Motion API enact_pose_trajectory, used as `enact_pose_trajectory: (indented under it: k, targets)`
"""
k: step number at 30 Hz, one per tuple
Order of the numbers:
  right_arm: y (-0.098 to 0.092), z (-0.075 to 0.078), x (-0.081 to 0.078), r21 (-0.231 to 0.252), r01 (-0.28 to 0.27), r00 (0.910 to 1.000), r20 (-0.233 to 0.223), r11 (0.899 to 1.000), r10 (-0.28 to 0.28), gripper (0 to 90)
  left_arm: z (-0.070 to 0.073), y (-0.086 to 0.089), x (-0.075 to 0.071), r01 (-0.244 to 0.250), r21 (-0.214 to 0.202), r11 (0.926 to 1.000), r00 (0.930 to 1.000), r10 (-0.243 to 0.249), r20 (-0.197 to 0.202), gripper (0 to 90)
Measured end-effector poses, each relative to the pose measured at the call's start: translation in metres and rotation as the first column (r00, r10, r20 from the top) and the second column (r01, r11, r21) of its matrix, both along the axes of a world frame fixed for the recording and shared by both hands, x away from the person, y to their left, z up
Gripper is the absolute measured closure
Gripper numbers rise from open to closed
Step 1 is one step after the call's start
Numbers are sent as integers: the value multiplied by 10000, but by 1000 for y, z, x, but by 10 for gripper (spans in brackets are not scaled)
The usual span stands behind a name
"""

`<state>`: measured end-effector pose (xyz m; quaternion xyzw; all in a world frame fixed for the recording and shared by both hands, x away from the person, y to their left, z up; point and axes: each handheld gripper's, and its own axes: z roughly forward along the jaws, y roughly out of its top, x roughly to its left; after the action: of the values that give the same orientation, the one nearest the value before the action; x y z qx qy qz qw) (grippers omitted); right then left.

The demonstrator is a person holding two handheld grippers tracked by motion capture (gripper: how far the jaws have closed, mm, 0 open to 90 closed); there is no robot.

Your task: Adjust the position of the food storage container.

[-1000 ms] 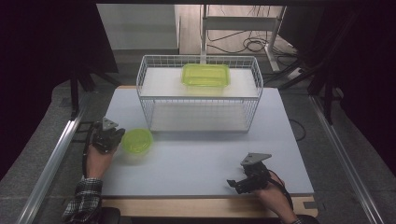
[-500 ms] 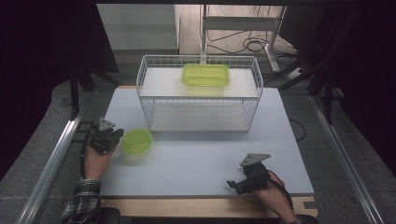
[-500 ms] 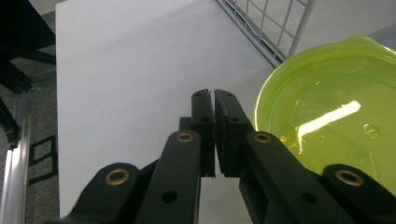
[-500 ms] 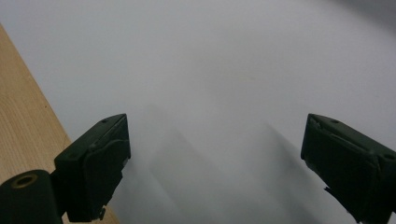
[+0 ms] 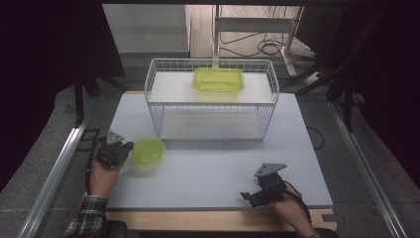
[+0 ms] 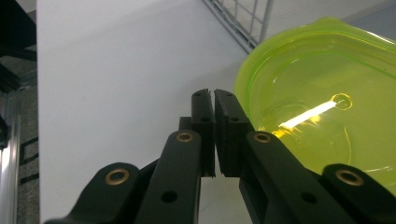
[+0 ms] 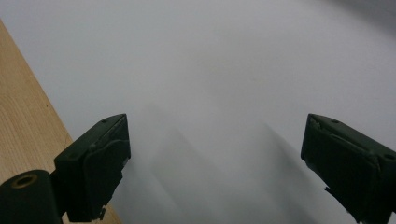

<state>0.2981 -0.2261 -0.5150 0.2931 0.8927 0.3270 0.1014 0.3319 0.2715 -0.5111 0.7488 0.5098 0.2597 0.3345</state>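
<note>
Resting at the table's (image 5: 208, 178) left edge, the left hand-held gripper (image 6: 214, 100) has its jaws pressed together with nothing between them, just beside the round green bowl (image 5: 147, 151), its right jaw against the rim. The right hand-held gripper (image 5: 261, 192) sits near the front edge, jaws wide apart and empty. A green container (image 5: 218, 79) lies on the wire basket (image 5: 210, 106).

I saw a bright table (image 5: 208, 178) ringed by dark edges; glare streaked the green bowl (image 6: 322, 112); near jaws blurred.
</note>
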Motion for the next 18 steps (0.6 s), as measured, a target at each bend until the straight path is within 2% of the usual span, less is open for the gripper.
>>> enact_pose_trajectory:
  k: [11,18]
  targets:
    - [1,0,0,-52,0,10000,-48,10000,0,86,1,-23,4,716,-108,9974,9974,-716,4,881]
    - [0,0,0,-33,22,10000,13,10000,-22,86,3,-46,4,1398,-62,9902,9902,-1399,-64,881]
